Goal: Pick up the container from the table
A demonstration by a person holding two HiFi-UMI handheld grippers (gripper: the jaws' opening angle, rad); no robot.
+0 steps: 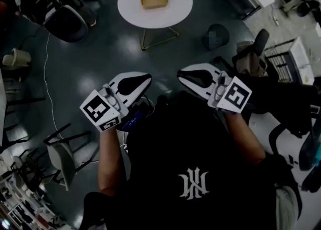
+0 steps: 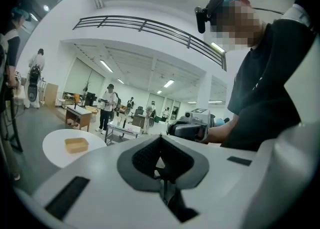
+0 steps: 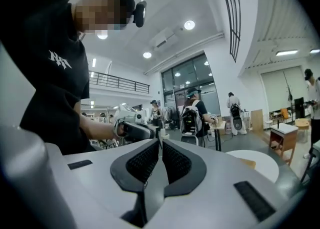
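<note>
The left gripper (image 2: 161, 140) had its jaws pressed together, the dark ribbed pads meeting with nothing between them. The right gripper (image 3: 160, 143) was likewise closed, pad against pad and empty. Each was held in one of the person's hands, in front of a black shirt (image 1: 193, 184) with a white emblem, and above the dark glossy floor (image 1: 100, 48). In the head view the two tips were turned inward toward each other with a gap between them. Each gripper's own view showed the other gripper ahead of its jaws. The marker cubes (image 1: 100, 111) sat at the rear of the grippers, toward the person.

The container (image 1: 154, 0), a shallow tan rectangular tray, lay about in the middle of the round white bench (image 1: 130, 8), clear of its edge all round. Nothing else was on the bench. The bench stood on a thin metal frame, well apart from both grippers, further out across the floor. The left gripper view showed the container and bench low at its left. The right gripper view showed the bench at its right.

A black-and-white chair (image 1: 65, 20) stood near the bench's left edge, and a grey chair (image 1: 62, 156) stood by the person's left arm. Several people stood in the background of the hall.
</note>
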